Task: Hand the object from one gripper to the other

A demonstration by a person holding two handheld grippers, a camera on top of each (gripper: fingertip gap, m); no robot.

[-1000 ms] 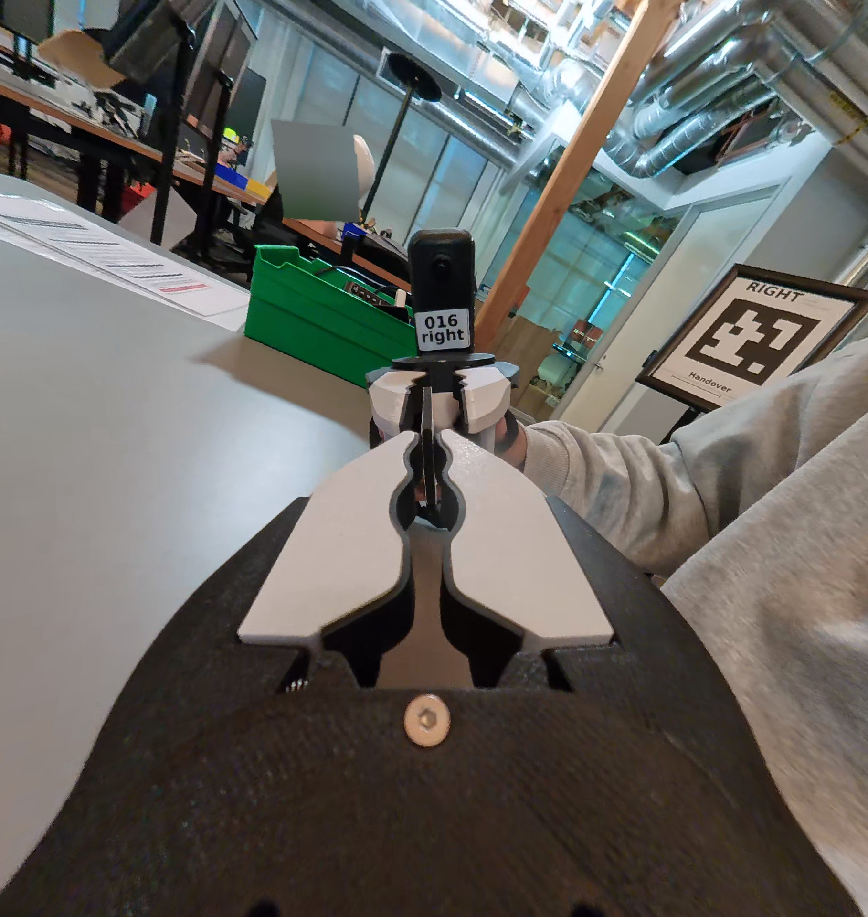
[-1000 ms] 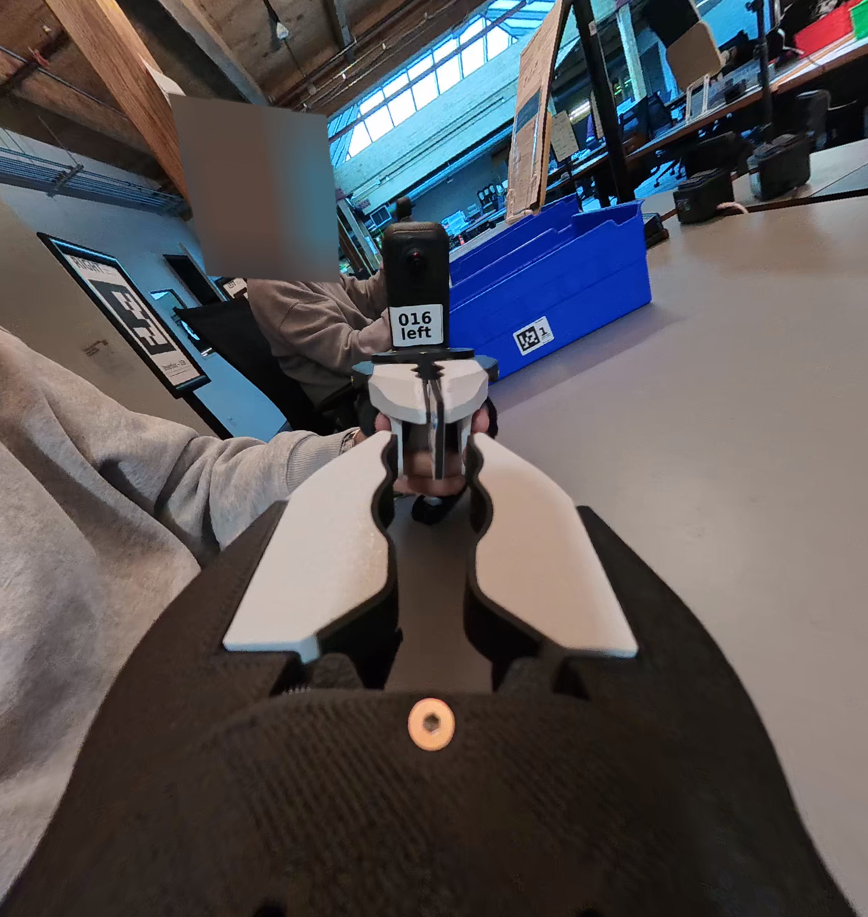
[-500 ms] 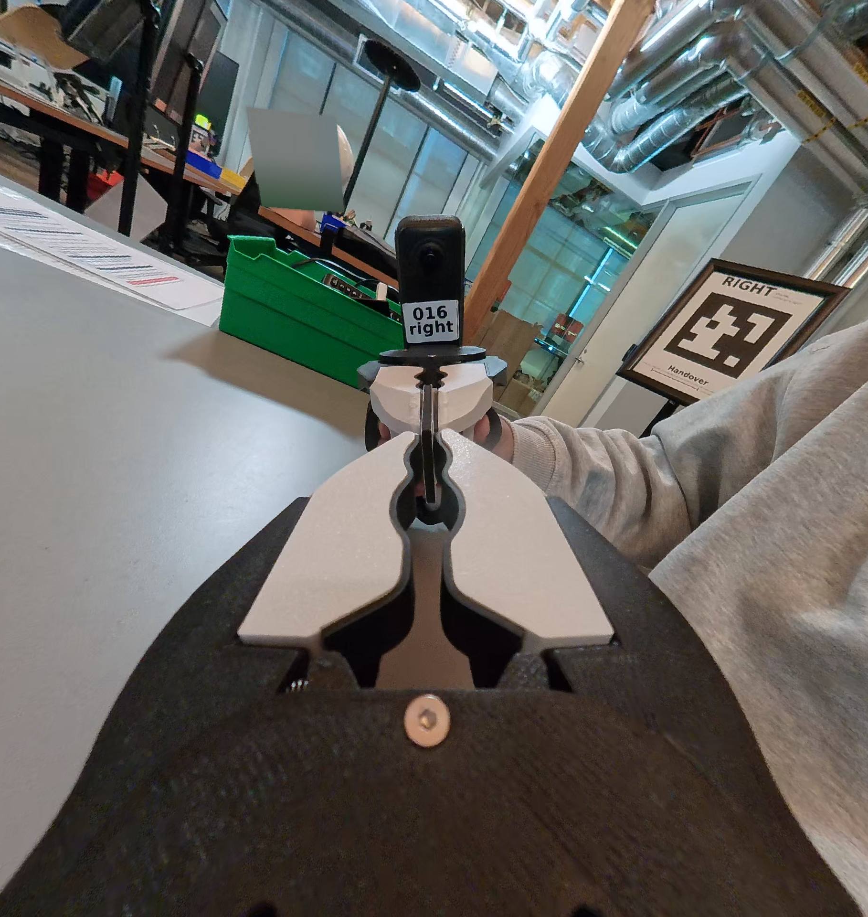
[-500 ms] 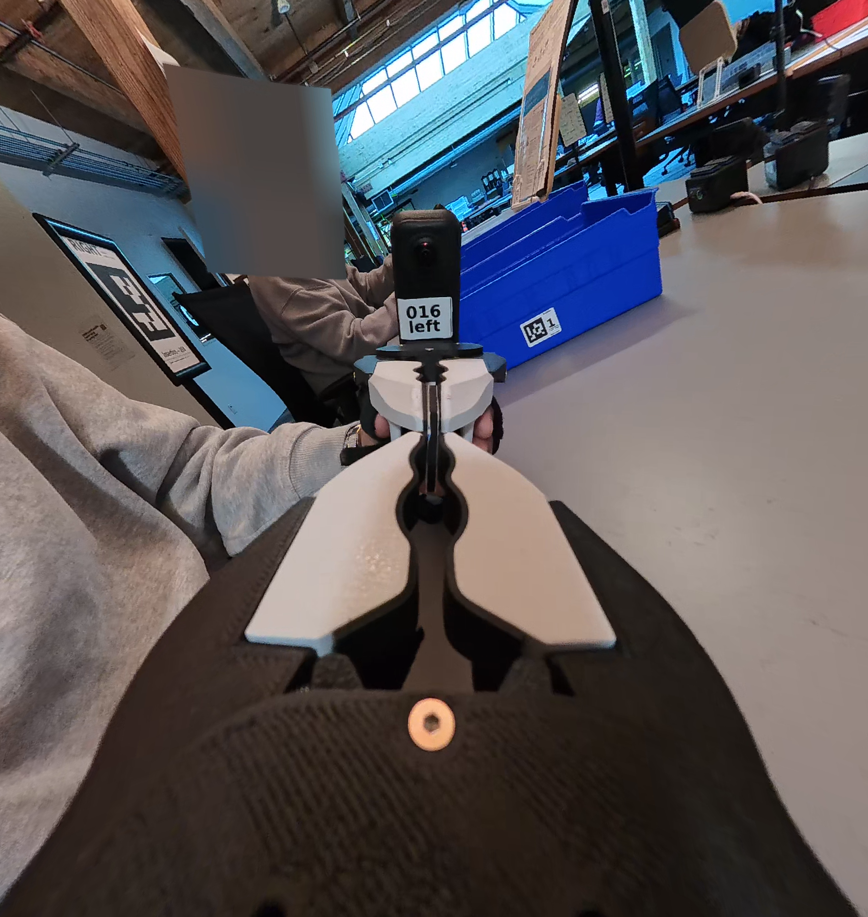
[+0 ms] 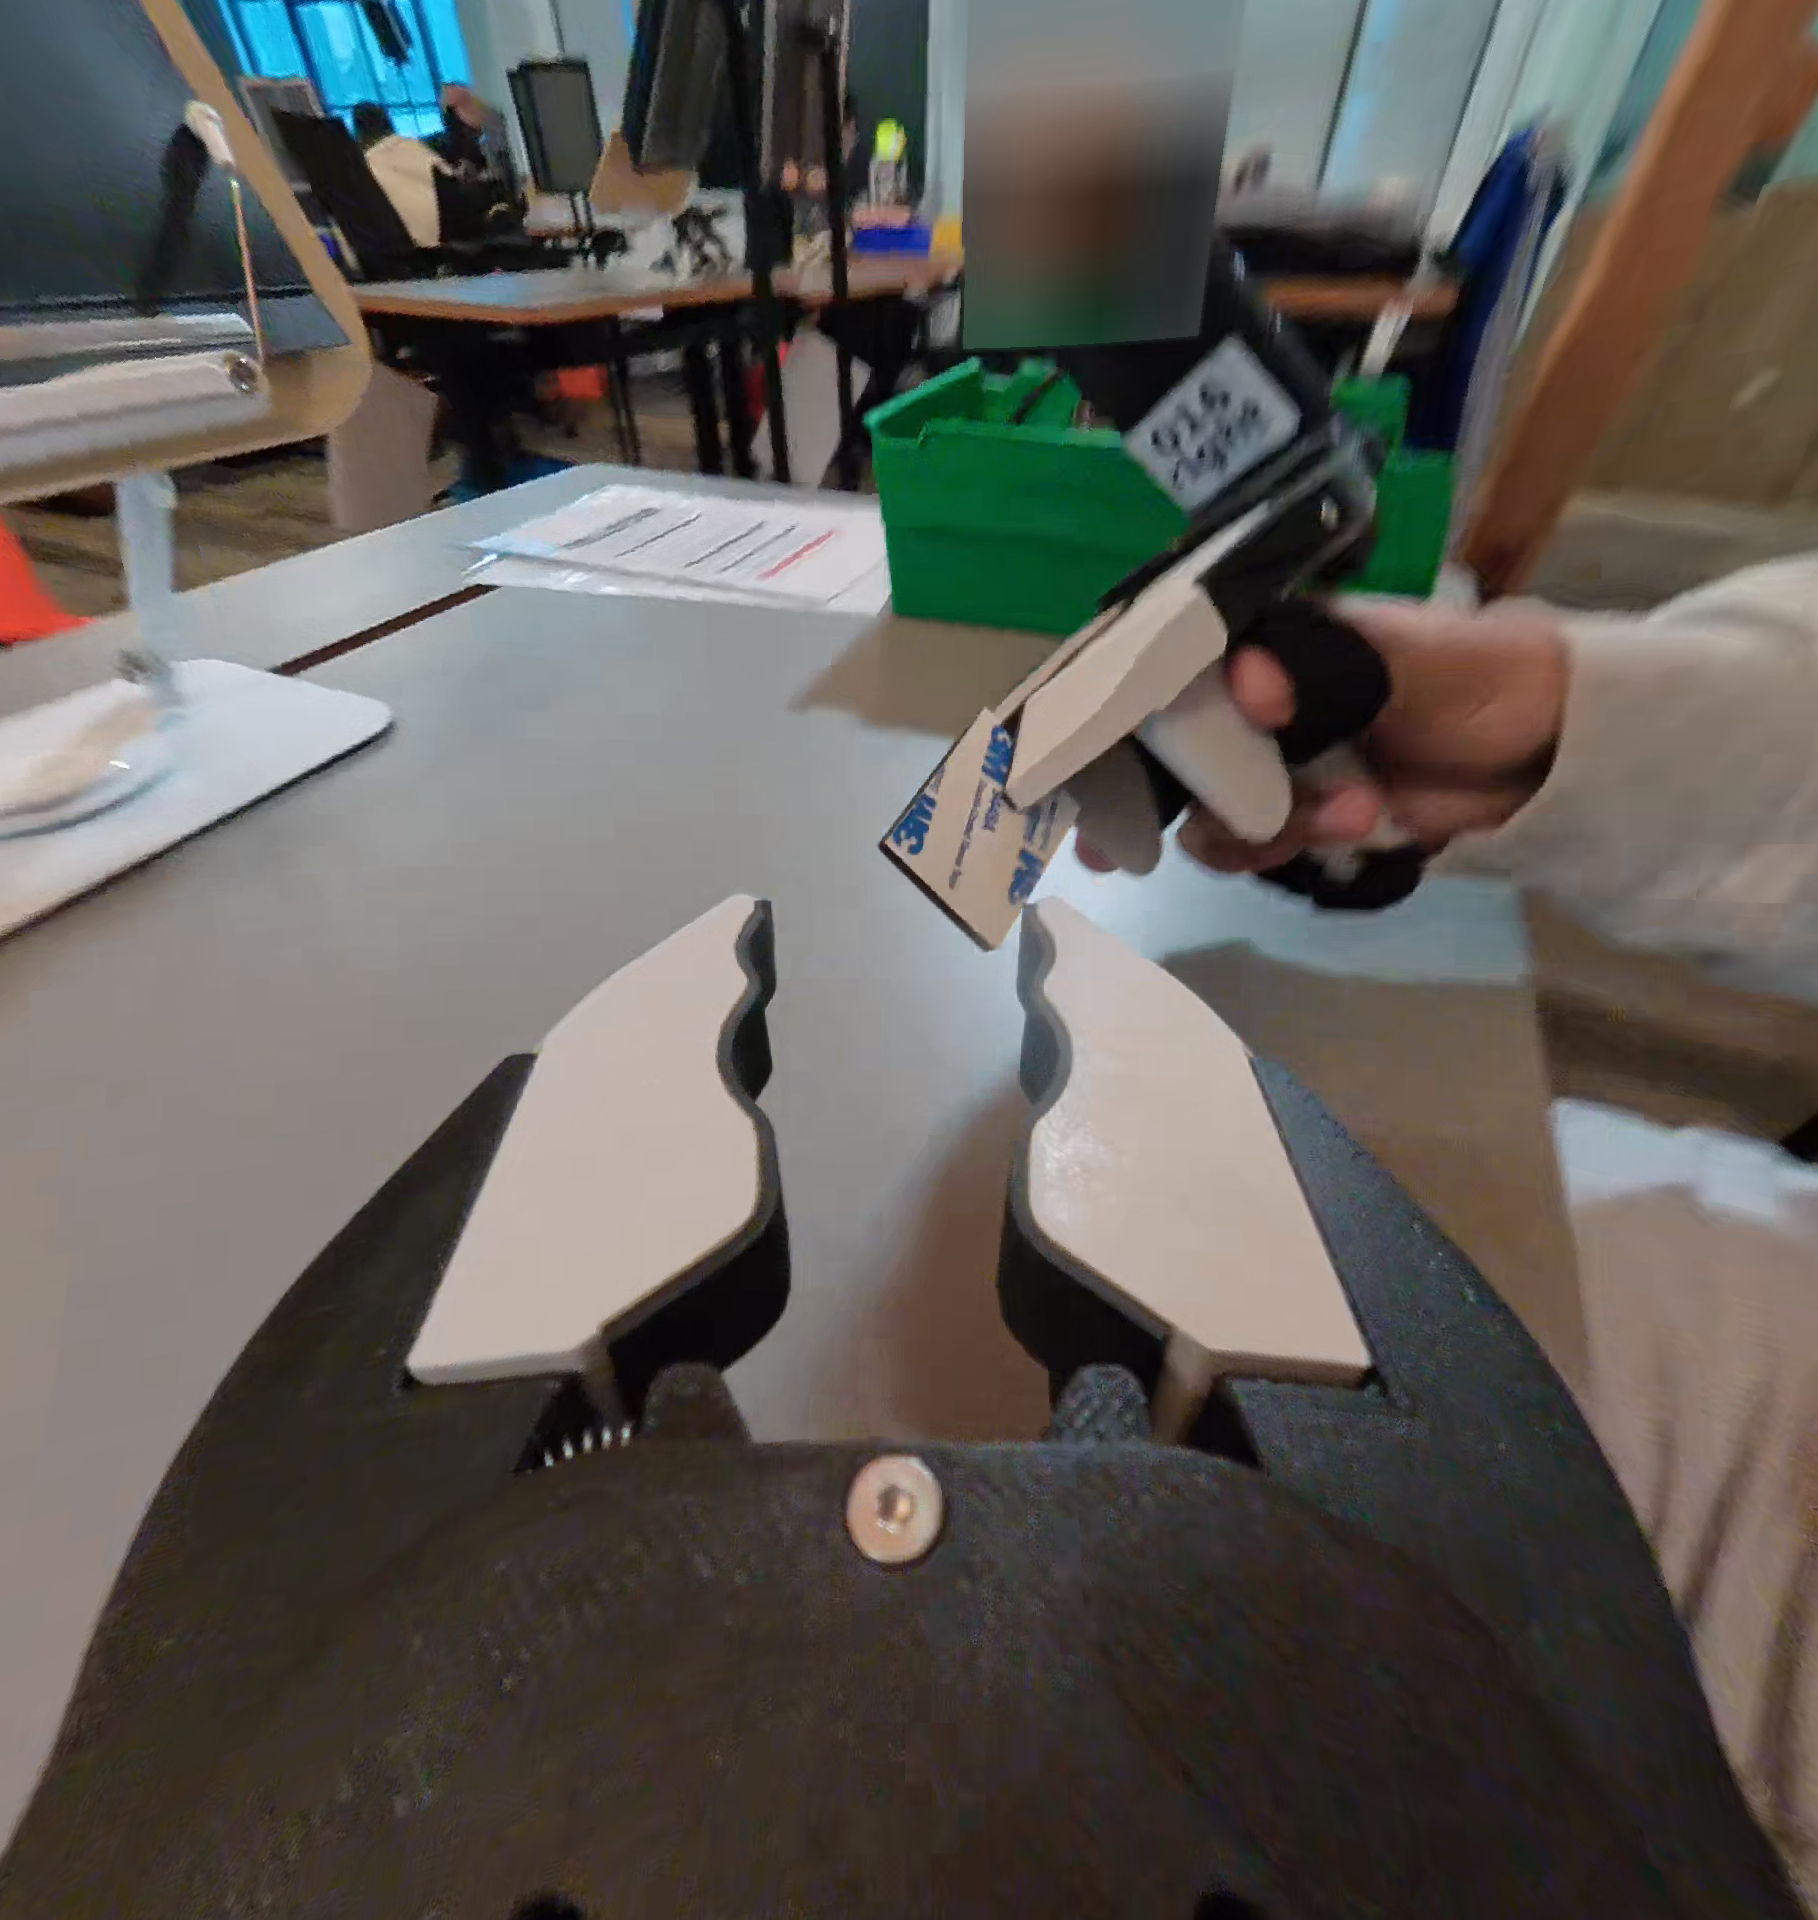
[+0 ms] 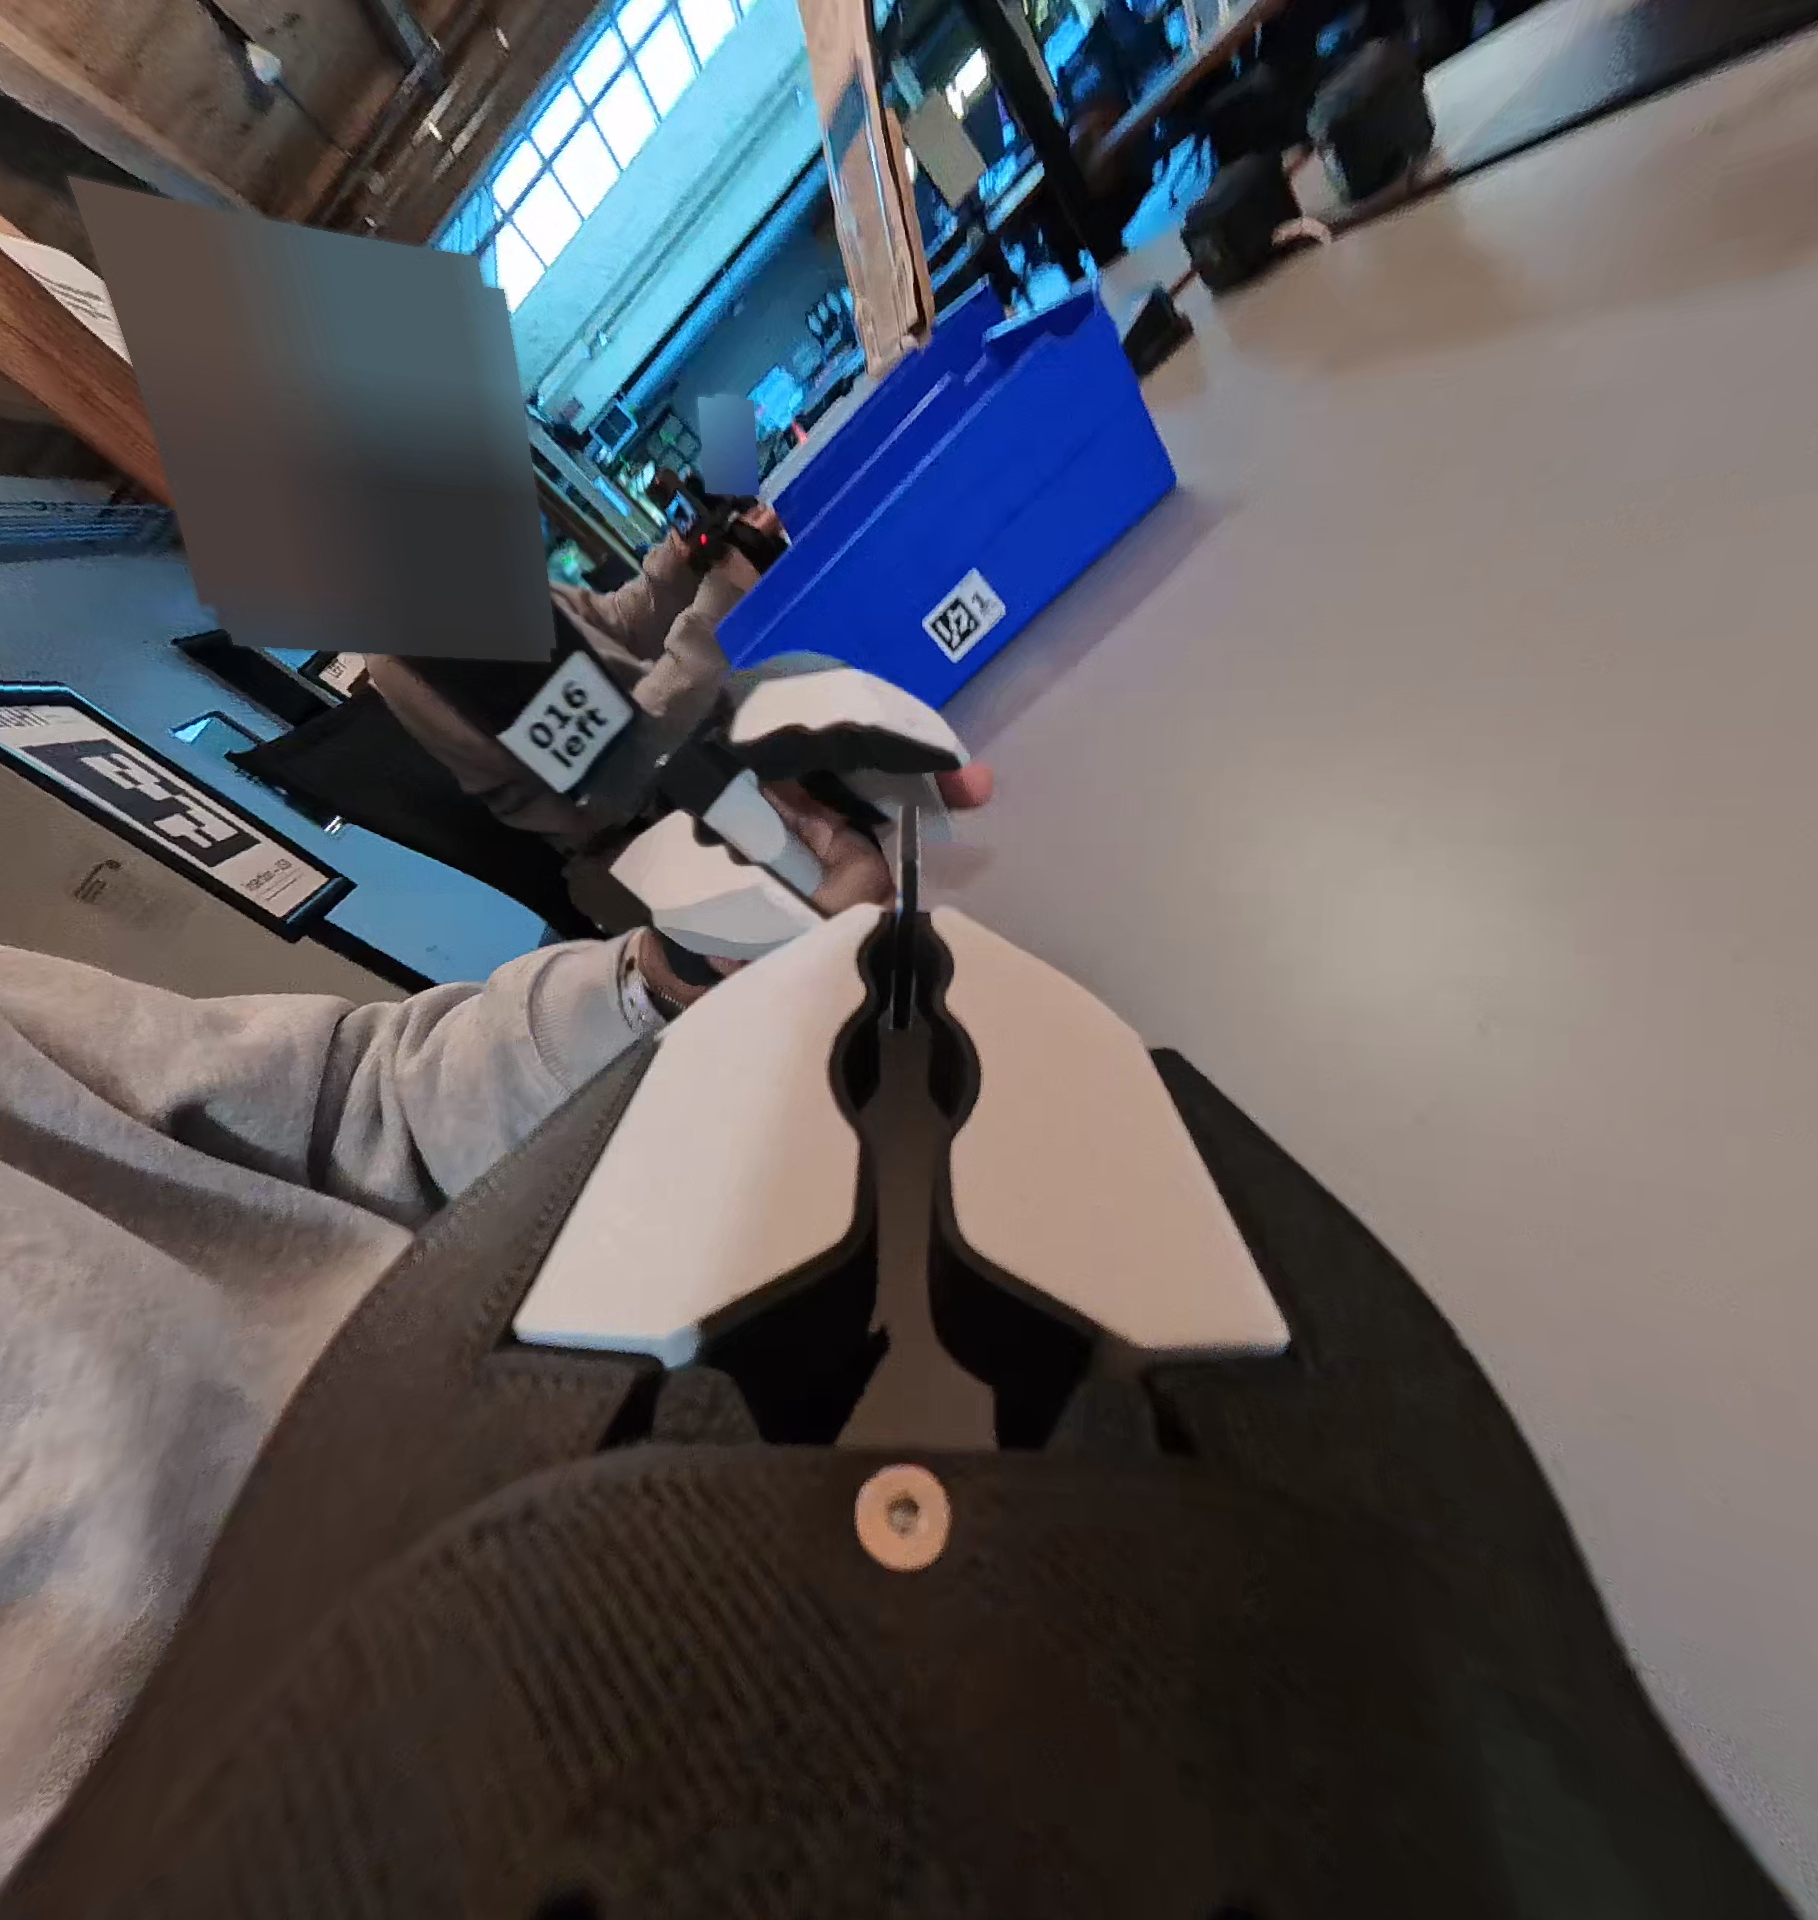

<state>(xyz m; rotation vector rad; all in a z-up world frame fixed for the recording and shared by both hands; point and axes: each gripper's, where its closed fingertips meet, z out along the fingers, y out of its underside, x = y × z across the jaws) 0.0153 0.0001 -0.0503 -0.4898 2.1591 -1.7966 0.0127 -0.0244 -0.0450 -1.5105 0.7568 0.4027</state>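
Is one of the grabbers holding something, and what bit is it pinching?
Yes. The right gripper pinches a thin flat pad with a white backing sheet by its upper edge, and the rest hangs free. The left gripper is open and holds nothing.

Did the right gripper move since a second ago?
Yes. In the left wrist view the right gripper, shut on the flat pad, now sits right of and below the green bin, tilted, no longer facing straight on.
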